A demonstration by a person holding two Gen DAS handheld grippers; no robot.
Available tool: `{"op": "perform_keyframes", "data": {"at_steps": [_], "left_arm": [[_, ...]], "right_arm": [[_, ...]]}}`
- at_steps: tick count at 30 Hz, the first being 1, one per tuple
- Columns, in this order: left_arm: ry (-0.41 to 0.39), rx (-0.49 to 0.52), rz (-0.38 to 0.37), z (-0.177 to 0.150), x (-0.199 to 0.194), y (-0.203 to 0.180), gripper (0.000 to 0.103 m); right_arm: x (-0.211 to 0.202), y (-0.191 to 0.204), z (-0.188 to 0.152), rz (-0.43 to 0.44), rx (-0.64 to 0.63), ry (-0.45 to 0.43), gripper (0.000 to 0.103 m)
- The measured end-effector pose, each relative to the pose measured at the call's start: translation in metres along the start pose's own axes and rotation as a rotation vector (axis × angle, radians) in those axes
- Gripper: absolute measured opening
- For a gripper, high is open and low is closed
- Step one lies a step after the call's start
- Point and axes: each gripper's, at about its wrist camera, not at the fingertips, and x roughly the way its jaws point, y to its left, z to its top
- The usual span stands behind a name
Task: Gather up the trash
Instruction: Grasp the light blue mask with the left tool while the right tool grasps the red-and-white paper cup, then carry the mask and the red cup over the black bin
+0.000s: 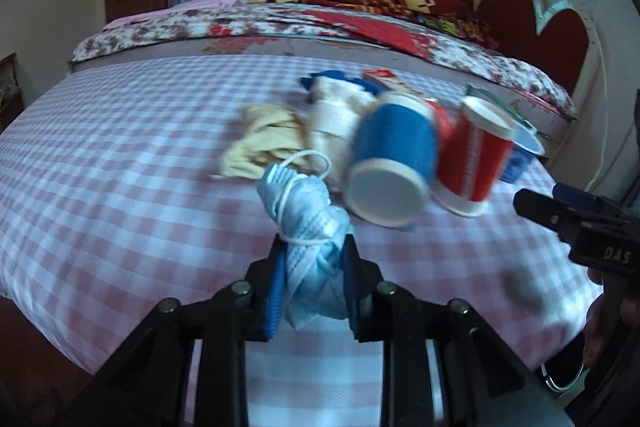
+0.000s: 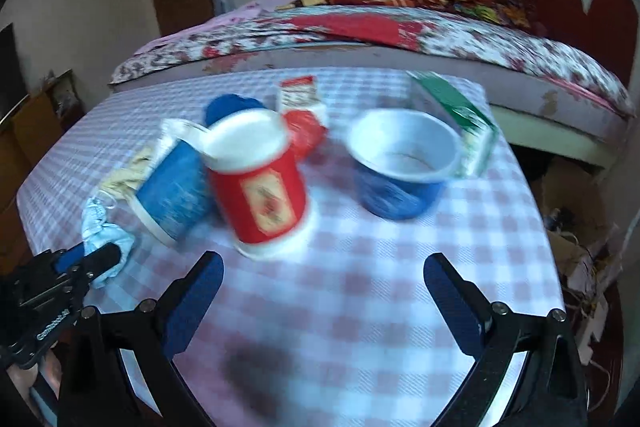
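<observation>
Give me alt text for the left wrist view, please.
The left gripper is shut on a crumpled blue face mask above a pink checked tablecloth. Behind lie a tipped blue cup, a red cup and crumpled cloths.

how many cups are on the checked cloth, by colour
Blue cups: 2 – one on its side, one upright and open
Red cups: 1 – upside down
Total: 3 cups on the checked cloth
</observation>
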Motion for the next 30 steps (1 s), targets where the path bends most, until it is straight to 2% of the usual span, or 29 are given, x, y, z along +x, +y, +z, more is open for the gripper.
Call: {"op": "perform_keyframes", "data": {"at_steps": [5, 9, 10, 12, 16, 22, 30], "left_arm": [[-0.001, -0.005, 0.002, 0.012, 0.008, 0.011, 0.027], [-0.009, 0.001, -0.005, 0.018, 0.007, 0.011, 0.027], [-0.009, 0.001, -0.008, 0.020, 0.008, 0.010, 0.027], [-0.009, 0.002, -0.016, 0.020, 0.006, 0.009, 0.027], [-0.022, 0.021, -0.031, 0.021, -0.002, 0.003, 0.026], [-0.045, 0.051, -0.066, 0.020, -0.017, -0.017, 0.026], [-0.062, 0.109, -0.131, 0.017, -0.031, -0.059, 0.026]], "right_arm": [[0.010, 0.027, 0.021, 0.007, -0.063, -0.046, 0.086], [0.023, 0.034, 0.031, -0.003, -0.068, -0.046, 0.081], [0.027, 0.034, 0.033, 0.000, -0.065, -0.039, 0.077], [0.034, 0.034, 0.033, 0.005, -0.062, -0.025, 0.061], [0.025, 0.031, 0.030, 0.043, -0.062, -0.037, 0.057], [-0.009, 0.021, 0.020, 0.022, -0.065, -0.094, 0.057], [-0.061, -0.013, 0.003, -0.011, -0.039, -0.140, 0.057]]}}
